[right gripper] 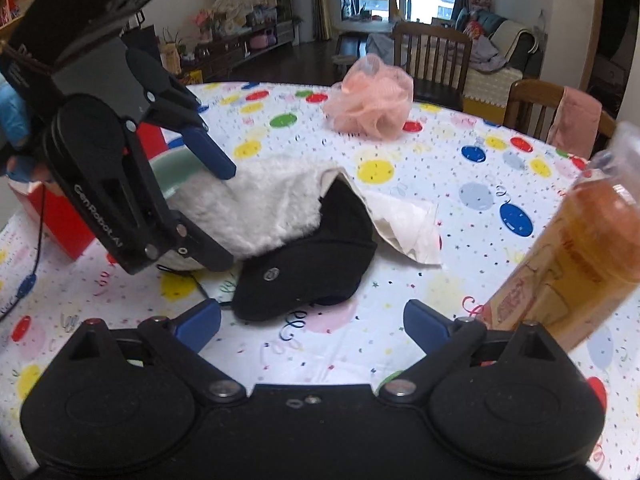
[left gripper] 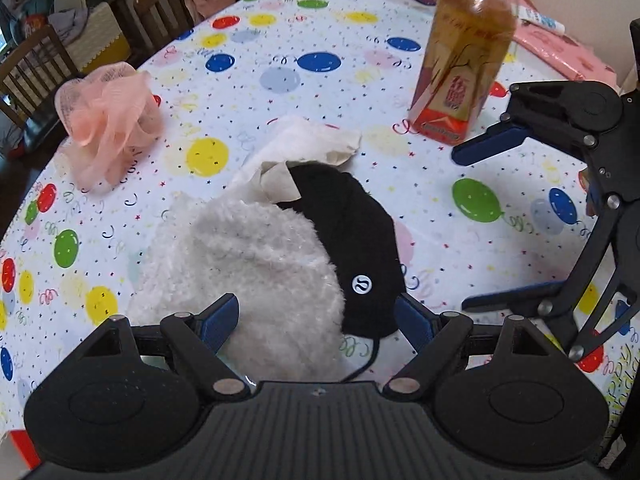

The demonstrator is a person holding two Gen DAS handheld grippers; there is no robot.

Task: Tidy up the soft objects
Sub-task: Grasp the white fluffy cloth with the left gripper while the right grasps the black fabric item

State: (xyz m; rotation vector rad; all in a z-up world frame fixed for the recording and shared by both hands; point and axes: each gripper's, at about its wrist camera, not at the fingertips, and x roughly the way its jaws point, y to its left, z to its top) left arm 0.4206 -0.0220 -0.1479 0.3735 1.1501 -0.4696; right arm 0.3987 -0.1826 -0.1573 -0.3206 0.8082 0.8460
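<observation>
Home dining room: balloon-print tablecloth (left gripper: pixel 360 40), wooden chairs (right gripper: pixel 432 60), sofa (right gripper: pixel 508 40).

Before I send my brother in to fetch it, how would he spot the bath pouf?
Find the round table with the balloon-print tablecloth. Near its edge by the wooden chairs sits the bath pouf, apart from the central pile of fabrics. It alone is peach-pink ruffled netting; the white fleece and black hat are plush.
</observation>
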